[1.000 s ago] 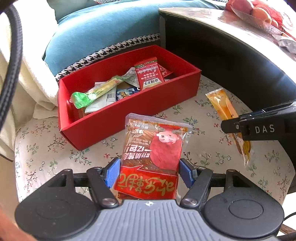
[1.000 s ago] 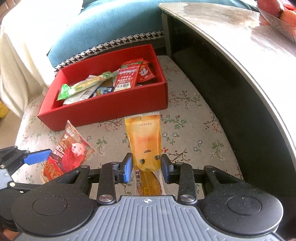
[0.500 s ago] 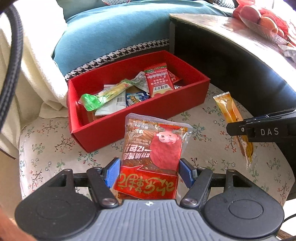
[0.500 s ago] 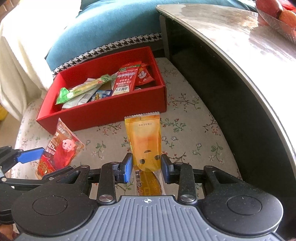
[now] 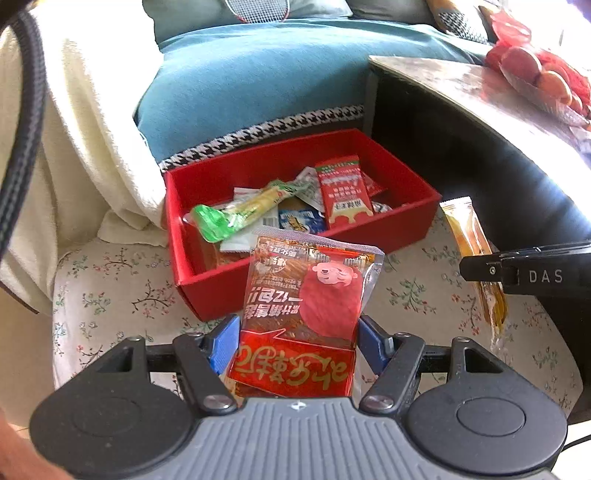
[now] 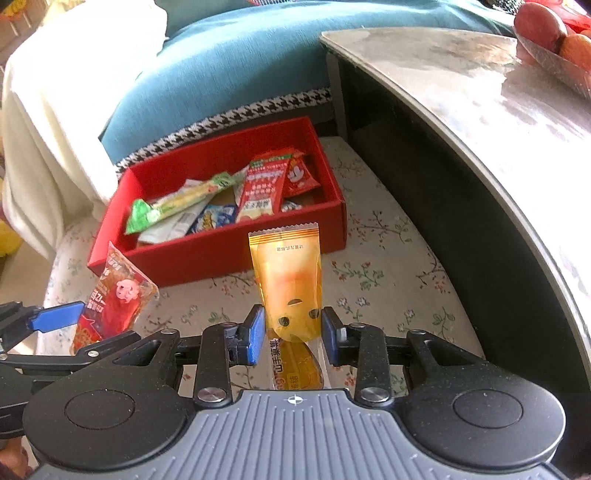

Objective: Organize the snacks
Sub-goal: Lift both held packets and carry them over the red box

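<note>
Both hand-held grippers have lifted higher and drawn back from the red box (image 5: 373, 230) since a second ago, so more of the teal cushion (image 5: 251, 81) behind it shows. Each gripper keeps its snack.

From the left wrist camera, the left hand-held gripper (image 5: 299, 341) is clamped on a red spicy-strip packet (image 5: 306, 295), blue pads touching both side edges, the packet standing up in front of the box's near wall. From the right wrist camera, the right hand-held gripper (image 6: 293, 332) is clamped on an orange snack packet (image 6: 286, 273), also upright, held above the floral seat cover (image 6: 376, 280) just in front of the box.

The red box sits open on the floral cover, holding several snacks: a long green-tipped stick packet (image 5: 240, 208), a red and white packet (image 5: 343, 190) leaning on the pile, and a small blue packet (image 5: 299, 219). To the right, a curved grey surface (image 6: 480, 92) carries a dish of fruit (image 6: 550, 33). A cream blanket (image 5: 81, 129) is draped at the left.
</note>
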A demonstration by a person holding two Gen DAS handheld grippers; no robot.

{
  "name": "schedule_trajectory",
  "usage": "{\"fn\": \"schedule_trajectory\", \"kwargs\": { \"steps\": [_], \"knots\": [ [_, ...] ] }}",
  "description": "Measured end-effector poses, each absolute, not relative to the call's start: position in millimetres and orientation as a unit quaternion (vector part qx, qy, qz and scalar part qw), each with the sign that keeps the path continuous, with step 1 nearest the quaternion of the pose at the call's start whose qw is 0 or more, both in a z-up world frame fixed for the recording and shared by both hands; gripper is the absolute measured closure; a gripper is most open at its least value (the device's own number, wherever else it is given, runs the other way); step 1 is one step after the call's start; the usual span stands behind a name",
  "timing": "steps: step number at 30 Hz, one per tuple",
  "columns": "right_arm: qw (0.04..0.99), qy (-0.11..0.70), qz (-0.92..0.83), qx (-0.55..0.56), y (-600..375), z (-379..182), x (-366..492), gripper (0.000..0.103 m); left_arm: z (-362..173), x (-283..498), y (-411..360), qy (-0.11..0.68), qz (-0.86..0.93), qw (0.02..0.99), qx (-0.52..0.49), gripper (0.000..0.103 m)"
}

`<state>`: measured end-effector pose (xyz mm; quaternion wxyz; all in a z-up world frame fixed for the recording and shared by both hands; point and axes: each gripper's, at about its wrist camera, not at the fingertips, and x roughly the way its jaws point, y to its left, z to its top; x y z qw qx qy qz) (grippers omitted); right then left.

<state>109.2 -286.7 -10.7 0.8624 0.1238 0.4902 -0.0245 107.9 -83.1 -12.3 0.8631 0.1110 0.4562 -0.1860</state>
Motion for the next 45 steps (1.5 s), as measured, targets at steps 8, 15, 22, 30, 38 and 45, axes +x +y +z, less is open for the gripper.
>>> {"fn": "schedule_trajectory", "kwargs": {
  "steps": [8, 15, 22, 30, 38, 45],
  "knots": [
    [0.870, 0.475, -0.023, 0.131, -284, -3, 117, 0.063, -1, 117, -73, 0.447, -0.175, 0.872, 0.093, 0.042],
    [0.880, 0.455, -0.021, 0.137, -279, 4, 124, 0.063, 11, 127, -71, 0.430, -0.166, 0.883, 0.084, 0.042],
    [0.885, 0.443, -0.019, 0.141, -275, 10, 137, 0.063, 19, 141, -71, 0.420, -0.163, 0.890, 0.074, 0.041],
    [0.890, 0.430, -0.020, 0.148, -274, 15, 155, 0.063, 23, 164, -65, 0.414, -0.147, 0.896, 0.060, 0.041],
    [0.893, 0.425, -0.011, 0.149, -266, 16, 179, 0.063, 21, 184, -70, 0.408, -0.134, 0.901, 0.065, 0.041],
    [0.892, 0.426, -0.016, 0.148, -266, 13, 192, 0.063, 17, 196, -74, 0.408, -0.132, 0.901, 0.066, 0.041]
  ]
}}
